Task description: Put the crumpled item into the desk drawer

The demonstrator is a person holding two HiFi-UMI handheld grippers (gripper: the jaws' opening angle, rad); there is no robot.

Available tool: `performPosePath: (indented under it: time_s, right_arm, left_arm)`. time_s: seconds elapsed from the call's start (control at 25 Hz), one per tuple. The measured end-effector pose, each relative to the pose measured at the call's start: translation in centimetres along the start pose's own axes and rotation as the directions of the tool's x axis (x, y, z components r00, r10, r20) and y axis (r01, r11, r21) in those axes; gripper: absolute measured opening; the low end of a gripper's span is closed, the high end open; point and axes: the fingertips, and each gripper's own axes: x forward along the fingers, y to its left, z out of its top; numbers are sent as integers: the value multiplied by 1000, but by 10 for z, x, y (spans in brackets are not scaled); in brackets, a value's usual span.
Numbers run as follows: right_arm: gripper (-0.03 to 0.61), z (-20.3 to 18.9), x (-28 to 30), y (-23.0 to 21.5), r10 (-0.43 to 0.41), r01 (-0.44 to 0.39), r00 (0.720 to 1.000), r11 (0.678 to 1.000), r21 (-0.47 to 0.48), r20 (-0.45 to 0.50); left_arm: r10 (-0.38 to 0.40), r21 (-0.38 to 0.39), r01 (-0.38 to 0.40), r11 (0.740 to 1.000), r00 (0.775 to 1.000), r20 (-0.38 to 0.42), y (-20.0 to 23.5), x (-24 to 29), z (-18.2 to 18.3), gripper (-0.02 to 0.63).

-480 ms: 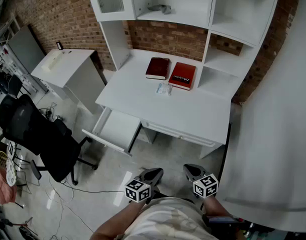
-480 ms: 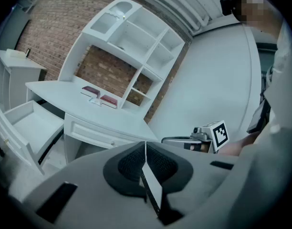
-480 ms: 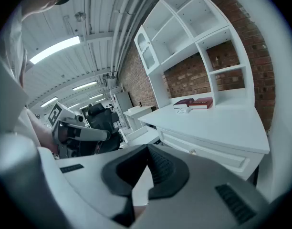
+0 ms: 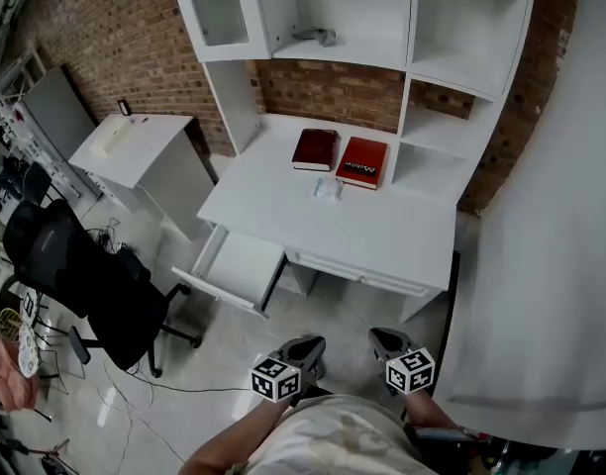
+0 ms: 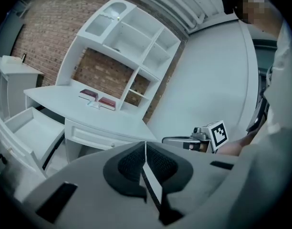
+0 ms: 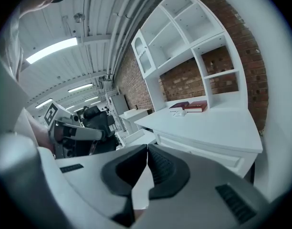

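A small pale crumpled item (image 4: 326, 189) lies on the white desk (image 4: 362, 228), just in front of two red books (image 4: 339, 155). The same crumpled item (image 5: 93, 104) shows far off in the left gripper view and faintly in the right gripper view (image 6: 180, 113). The desk's left drawer (image 4: 234, 268) stands pulled out and looks empty. Both grippers hang close to the person's body, well short of the desk. My left gripper (image 4: 305, 348) is shut with nothing between its jaws. My right gripper (image 4: 383, 342) is shut and empty too.
A black office chair (image 4: 80, 275) stands left of the open drawer, with cables on the floor beneath. A white side cabinet (image 4: 135, 156) sits further left against the brick wall. A white hutch with shelves (image 4: 382, 28) rises over the desk. A large white panel (image 4: 551, 245) is on the right.
The head view has shifted slightly, so the desk and drawer sit a little lower and further right in the picture. Both grippers stay shut near the body.
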Motion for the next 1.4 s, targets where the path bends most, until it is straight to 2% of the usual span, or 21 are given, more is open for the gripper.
performPosePath:
  time_s: [0.32, 0.68, 1.08, 1.4]
  right_arm:
    - [25, 12, -7, -7, -51, 52, 998, 998, -17, 37]
    - [26, 13, -11, -7, -59, 61, 997, 998, -25, 47]
    - [28, 17, -15, -21, -90, 88, 995, 996, 28, 54]
    - [31, 24, -8, -29, -102, 100, 994, 994, 35, 47]
  left_arm:
    - [-2, 11, 1, 1000, 1000, 11, -2, -4, 3, 28]
    - [-8, 17, 8, 1000, 1000, 21, -2, -1, 6, 28]
    - [-55, 35, 54, 998, 998, 5, -3, 20, 14, 28]
    - [-57, 16, 57, 998, 998, -1, 7, 30, 19, 28]
